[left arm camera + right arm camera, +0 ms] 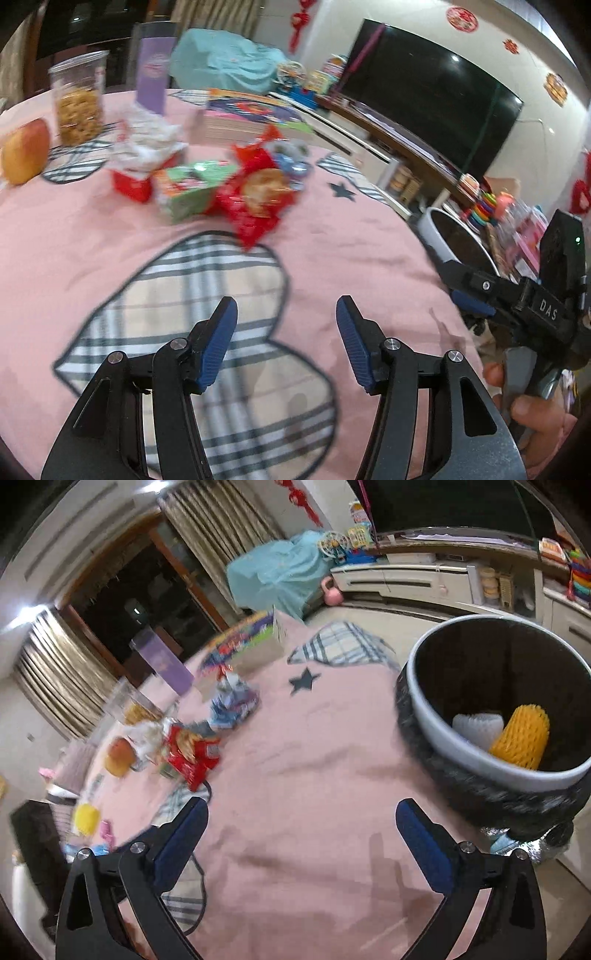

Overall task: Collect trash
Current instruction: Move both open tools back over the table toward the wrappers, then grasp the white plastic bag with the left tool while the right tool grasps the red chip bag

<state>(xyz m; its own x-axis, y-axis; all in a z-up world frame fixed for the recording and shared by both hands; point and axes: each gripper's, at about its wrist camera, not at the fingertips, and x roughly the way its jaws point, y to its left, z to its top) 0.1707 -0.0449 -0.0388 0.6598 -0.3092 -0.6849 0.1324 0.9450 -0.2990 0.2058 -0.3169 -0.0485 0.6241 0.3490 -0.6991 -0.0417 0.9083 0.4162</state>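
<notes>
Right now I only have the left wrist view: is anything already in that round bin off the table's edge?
Observer: Yes, the round grey-rimmed bin holds a yellow foam fruit net.
Operator: Only that?
Observer: A white foam net lies beside it.
Operator: Is my right gripper carrying anything?
Observer: No, the right gripper is wide open over the pink tablecloth, nothing between its blue pads.

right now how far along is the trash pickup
Done: a yellow foam net and a white foam net lie in the bin. In hand: nothing; the left gripper and right gripper are both open and empty. Left: the red snack wrapper and green carton on the table.
</notes>
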